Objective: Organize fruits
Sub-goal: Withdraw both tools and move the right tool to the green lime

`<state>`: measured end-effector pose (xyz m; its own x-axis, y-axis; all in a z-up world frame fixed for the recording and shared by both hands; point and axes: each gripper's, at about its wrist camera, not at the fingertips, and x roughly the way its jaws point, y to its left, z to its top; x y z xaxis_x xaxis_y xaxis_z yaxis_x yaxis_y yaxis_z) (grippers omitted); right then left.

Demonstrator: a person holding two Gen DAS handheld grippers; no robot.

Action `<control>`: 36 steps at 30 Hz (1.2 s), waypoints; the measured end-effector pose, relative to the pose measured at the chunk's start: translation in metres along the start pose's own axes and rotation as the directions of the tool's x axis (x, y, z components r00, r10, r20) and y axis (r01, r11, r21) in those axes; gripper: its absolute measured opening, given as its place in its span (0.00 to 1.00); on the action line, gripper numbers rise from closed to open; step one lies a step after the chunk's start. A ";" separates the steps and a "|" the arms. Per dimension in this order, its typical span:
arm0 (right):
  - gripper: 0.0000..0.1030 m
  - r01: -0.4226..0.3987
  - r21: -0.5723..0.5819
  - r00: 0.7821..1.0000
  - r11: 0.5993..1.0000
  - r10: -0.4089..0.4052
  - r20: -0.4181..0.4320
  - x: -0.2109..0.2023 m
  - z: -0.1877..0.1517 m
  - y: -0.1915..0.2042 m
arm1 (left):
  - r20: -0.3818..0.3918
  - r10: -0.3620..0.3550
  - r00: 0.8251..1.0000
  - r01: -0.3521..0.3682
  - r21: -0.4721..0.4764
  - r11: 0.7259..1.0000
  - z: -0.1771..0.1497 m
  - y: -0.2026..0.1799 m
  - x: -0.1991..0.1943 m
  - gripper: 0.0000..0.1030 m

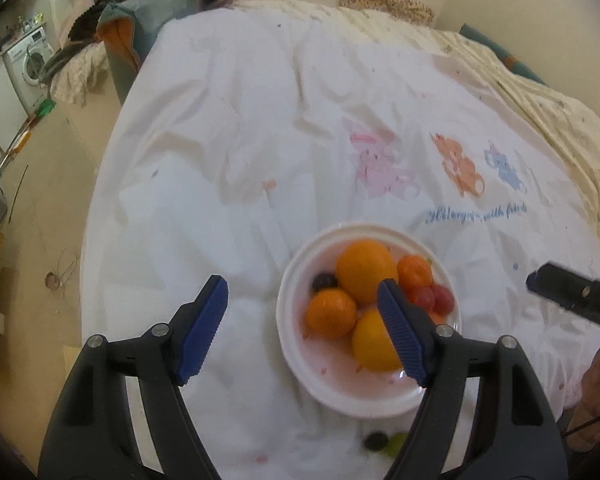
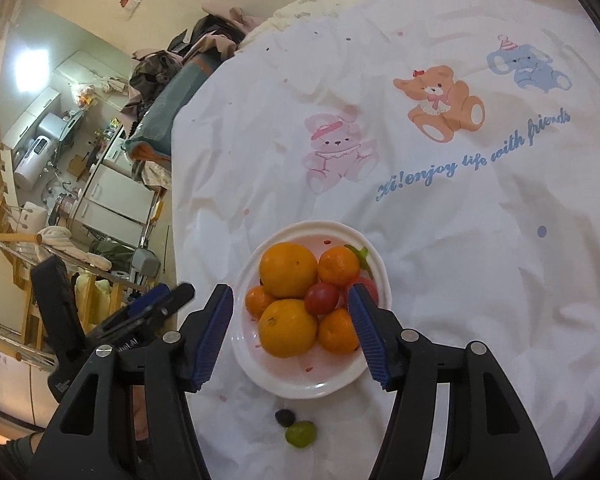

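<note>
A white bowl [image 1: 288, 320] [image 2: 382, 276] sits on the bed sheet, holding a large orange [image 1: 366, 272] [image 2: 288, 270], a second orange [image 2: 288, 328], several mandarins, red cherry tomatoes [image 2: 321, 298] and a dark grape [image 1: 325, 281]. Loose on the sheet just in front of the bowl lie a dark grape [image 2: 285, 417] and a green grape [image 2: 300, 433]. My left gripper [image 1: 300, 282] hangs open and empty above the bowl's left side. My right gripper [image 2: 290, 290] is open and empty above the bowl. Each gripper shows at the edge of the other's view.
The white sheet [image 2: 440, 184] printed with cartoon animals and blue lettering covers the bed. Its left edge drops to the floor. Beyond it are piled clothes [image 1: 112, 20], a washing machine [image 1: 32, 60] and kitchen shelves [image 2: 40, 148]. A person's hand [image 1: 596, 380] is at the right.
</note>
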<state>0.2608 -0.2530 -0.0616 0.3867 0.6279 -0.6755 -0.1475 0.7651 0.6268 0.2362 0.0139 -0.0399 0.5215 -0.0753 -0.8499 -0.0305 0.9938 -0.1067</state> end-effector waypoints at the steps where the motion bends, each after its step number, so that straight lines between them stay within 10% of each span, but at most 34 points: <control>1: 0.61 0.003 0.000 1.000 1.000 -0.003 0.004 -0.003 -0.002 0.001 | -0.001 0.008 1.000 -0.008 -0.005 1.000 -0.003 0.000 -0.003 0.72; 25: 0.62 0.031 0.036 0.998 0.999 -0.029 -0.057 -0.032 -0.078 -0.002 | 0.059 0.046 0.997 -0.047 0.018 0.999 -0.064 -0.010 -0.073 0.72; 36: 0.62 0.183 -0.048 0.954 0.982 -0.189 -0.232 0.013 -0.101 -0.007 | 0.057 0.096 0.994 -0.095 -0.018 0.995 -0.068 0.000 -0.065 0.72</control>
<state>0.1747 -0.2359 -0.1145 0.1851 0.4877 -0.8532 -0.1180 0.8729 0.4734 0.1444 0.0130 -0.0198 0.5640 0.0251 -0.8254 -0.0949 0.9949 -0.0346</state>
